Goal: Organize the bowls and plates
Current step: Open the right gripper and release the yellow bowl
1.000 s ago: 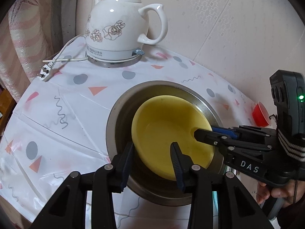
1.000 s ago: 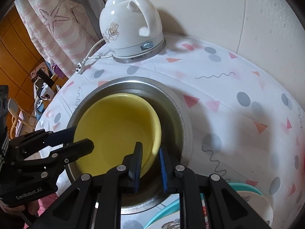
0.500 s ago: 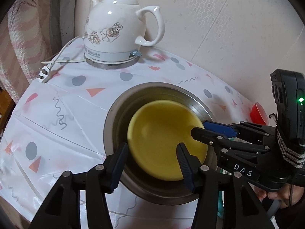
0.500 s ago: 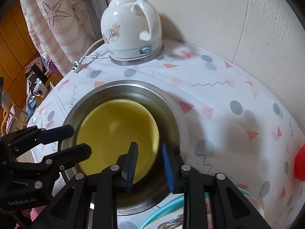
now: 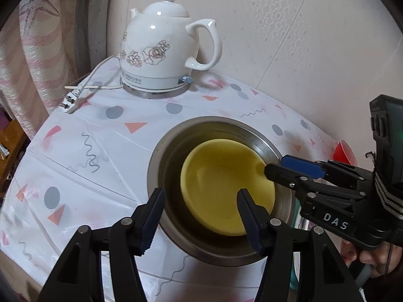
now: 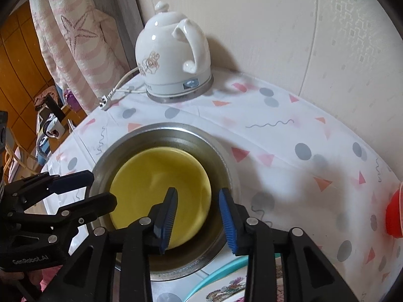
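- Yellow bowl (image 5: 226,188) sits nested inside steel bowl (image 5: 219,249) on the table w/ patterned cloth (image 5: 75,163). Nesting saves space, fits the tidy-up.
- Left gripper (image 5: 199,214): jaws have just been opening, now apart. Near rims of both bowls lie between the fingers, pads not pressing. Reads as a release.
- Right gripper (image 6: 199,216): jaws also just opening, straddling the yellow rim w/o squeezing.
- Both came in from opposite sides, prob. to lower it level.
- Kettle (image 5: 163,50) stands well behind; patterned plate (image 6: 226,289) near front edge, likely next.
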The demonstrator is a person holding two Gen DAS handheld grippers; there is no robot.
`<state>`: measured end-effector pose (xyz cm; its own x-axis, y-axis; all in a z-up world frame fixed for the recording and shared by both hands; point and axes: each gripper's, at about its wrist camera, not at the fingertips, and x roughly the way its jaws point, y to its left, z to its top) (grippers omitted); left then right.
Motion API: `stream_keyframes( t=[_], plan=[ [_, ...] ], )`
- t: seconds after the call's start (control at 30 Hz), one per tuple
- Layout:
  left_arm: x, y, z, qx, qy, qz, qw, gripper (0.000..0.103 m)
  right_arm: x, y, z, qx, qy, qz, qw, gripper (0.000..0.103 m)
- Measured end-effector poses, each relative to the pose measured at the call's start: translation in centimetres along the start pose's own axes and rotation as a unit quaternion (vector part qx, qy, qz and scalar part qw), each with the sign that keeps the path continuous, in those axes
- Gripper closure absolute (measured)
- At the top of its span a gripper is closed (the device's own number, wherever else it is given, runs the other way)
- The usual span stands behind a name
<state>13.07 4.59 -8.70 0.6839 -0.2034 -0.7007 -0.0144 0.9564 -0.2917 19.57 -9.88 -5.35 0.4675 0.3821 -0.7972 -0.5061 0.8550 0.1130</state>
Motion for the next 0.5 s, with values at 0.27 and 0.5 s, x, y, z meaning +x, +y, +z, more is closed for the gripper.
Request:
stream_keyframes(
  t=[0.27, 0.5],
  plan=[
    [-0.9, 0.6, -0.1, -0.013, -0.012, 0.012, 0.9998, 0.042, -1.5, -0.1, -0.1, 0.002, -0.033, 0.010, 0.999, 0.066],
    [-2.3, 0.2, 0.1, -0.013, -0.035, 0.022, 0.9991, 0.038, -2.2, -0.8, -0.2, 0.019, -0.047, 0.003, 0.999, 0.066]
  ],
)
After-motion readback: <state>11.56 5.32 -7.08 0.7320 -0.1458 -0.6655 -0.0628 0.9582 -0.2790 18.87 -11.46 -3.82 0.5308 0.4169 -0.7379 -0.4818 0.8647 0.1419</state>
